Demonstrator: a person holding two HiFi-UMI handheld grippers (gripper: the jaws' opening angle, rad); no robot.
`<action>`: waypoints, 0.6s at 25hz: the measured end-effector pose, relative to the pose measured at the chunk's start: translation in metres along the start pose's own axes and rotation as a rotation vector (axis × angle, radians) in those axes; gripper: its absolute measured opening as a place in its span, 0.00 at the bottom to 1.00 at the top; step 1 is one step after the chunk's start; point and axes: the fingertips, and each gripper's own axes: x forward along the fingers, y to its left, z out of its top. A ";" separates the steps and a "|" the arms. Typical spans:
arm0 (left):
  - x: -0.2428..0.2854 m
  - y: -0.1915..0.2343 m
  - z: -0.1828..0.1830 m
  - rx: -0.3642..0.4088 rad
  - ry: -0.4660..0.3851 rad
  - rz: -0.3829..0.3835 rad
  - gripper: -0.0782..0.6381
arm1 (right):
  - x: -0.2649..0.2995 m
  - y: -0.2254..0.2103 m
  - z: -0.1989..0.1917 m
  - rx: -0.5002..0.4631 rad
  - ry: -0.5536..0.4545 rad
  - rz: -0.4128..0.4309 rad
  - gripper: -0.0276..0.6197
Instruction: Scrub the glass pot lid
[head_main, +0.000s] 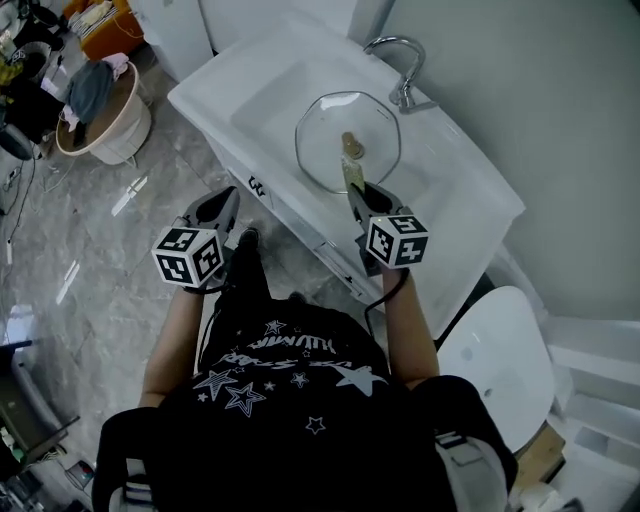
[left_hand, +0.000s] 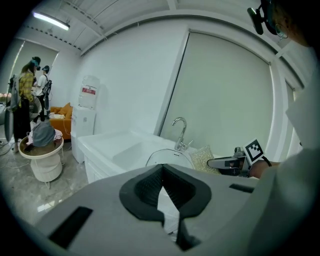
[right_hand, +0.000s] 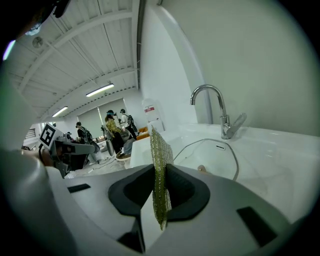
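**Glass lid flat in the sink, scrub pad ready**

The left gripper (head_main: 228, 203), clenched on nothing, hangs off the sink's (head_main: 215, 85) front edge, at 8 o'clock from the lid (head_main: 325, 135). The lid is probably heavy, stiff, slick and breakable, and best steadied by its central knob (head_main: 352, 148) or its rim. At its 6 o'clock, the right gripper (head_main: 357, 192) pinches a thin, floppy scrub pad (right_hand: 161, 165).

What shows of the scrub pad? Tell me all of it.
The scrub pad is a thin, flat, yellow-green mesh sheet, on edge, clamped between the jaws of the right gripper and sticking out past them over the lid in the sink. Whether it touches the lid is unclear.
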 end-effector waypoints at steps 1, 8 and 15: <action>0.009 0.005 0.004 0.003 0.001 -0.013 0.12 | 0.006 -0.004 0.001 0.007 0.001 -0.015 0.15; 0.077 0.039 0.043 0.043 0.045 -0.164 0.12 | 0.044 -0.034 0.021 0.061 0.002 -0.160 0.15; 0.144 0.067 0.080 0.100 0.098 -0.298 0.12 | 0.079 -0.059 0.034 0.137 -0.001 -0.288 0.15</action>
